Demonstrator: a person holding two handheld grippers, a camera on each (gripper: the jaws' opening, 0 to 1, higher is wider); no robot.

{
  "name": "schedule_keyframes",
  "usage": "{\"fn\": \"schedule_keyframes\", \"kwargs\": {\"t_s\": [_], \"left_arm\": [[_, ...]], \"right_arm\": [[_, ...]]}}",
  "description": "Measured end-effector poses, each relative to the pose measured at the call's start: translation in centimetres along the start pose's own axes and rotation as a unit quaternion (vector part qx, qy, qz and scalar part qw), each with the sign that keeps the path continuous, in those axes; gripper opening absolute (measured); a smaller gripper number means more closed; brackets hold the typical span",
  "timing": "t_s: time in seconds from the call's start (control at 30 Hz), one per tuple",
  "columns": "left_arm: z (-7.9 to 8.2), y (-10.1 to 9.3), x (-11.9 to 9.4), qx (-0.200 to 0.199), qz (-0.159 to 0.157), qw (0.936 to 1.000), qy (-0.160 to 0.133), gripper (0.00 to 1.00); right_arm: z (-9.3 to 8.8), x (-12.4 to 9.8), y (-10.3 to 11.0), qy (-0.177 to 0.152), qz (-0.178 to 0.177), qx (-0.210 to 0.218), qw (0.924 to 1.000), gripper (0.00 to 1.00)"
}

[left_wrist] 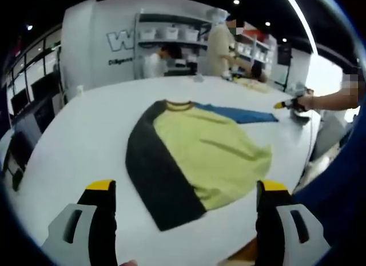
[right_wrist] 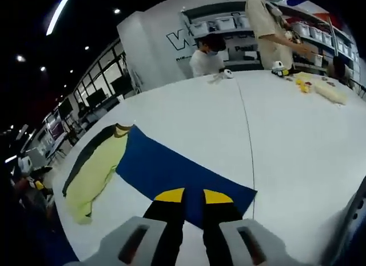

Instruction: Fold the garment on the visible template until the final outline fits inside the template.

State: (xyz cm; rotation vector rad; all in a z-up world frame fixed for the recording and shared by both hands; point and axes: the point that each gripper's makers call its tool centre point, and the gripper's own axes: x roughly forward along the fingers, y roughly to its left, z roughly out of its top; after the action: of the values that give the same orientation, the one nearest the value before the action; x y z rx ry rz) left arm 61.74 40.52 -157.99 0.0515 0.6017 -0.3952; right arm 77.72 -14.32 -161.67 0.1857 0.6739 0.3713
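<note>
Shirt [left_wrist: 197,163] lies spread flat on the white counter [left_wrist: 86,134], toward the near edge in the left gripper view. Its body is pale yellow, one sleeve is dark grey and runs down to the near edge, and the other sleeve [left_wrist: 243,113] is blue and stretches out toward the far right side of the counter. A dark-and-yellow collar sits at the top of the shirt.

The left hand-held gripper [left_wrist: 186,211] hangs above the near edge of the counter with its jaws spread wide, released, holding nothing and touching nothing; the shirt's lower hem lies between and beyond the two yellow-tipped jaws.

In the right gripper view, the right hand-held gripper [right_wrist: 193,207] has its jaws drawn nearly together, with only a narrow slit between the yellow tips. They sit right at the cuff end of the blue sleeve [right_wrist: 171,174], and they seem to be pinching the cloth, though the jaws themselves hide the contact. The same gripper appears in the left gripper view at the far right edge of the counter, held by a person's hand [left_wrist: 306,100] at the tip of the blue sleeve.

Two people [right_wrist: 269,26] stand at the far side of the counter before shelves [left_wrist: 171,31] of white bins.
</note>
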Motion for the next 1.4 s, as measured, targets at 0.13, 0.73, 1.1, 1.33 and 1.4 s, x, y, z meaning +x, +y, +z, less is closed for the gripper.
{"fn": "schedule_keyframes", "kwargs": {"t_s": [0.13, 0.73, 1.1, 1.33, 1.4], "left_arm": [[-0.1, 0.1, -0.1, 0.002, -0.007, 1.0000, -0.001, 0.97], [-0.2, 2.5, -1.5, 0.011, -0.035, 0.9992, -0.014, 0.97], [-1.5, 3.5, -1.9, 0.017, -0.067, 0.9976, -0.002, 0.98], [-3.1, 3.5, -1.3, 0.013, -0.088, 0.9960, 0.009, 0.96], [-3.5, 3.1, -1.2, 0.012, -0.097, 0.9952, 0.012, 0.96]], "right_arm": [[-0.3, -0.4, 2.0, -0.011, 0.010, -0.012, 0.9998, 0.11], [-2.5, -2.4, 15.5, -0.031, 0.099, -0.135, 0.9855, 0.48], [-4.8, -4.1, 22.3, -0.039, 0.131, -0.173, 0.9754, 0.68], [-6.1, -5.0, 25.2, -0.039, 0.139, -0.185, 0.9720, 0.75], [-6.8, -5.3, 26.1, -0.036, 0.145, -0.188, 0.9706, 0.77]]}}
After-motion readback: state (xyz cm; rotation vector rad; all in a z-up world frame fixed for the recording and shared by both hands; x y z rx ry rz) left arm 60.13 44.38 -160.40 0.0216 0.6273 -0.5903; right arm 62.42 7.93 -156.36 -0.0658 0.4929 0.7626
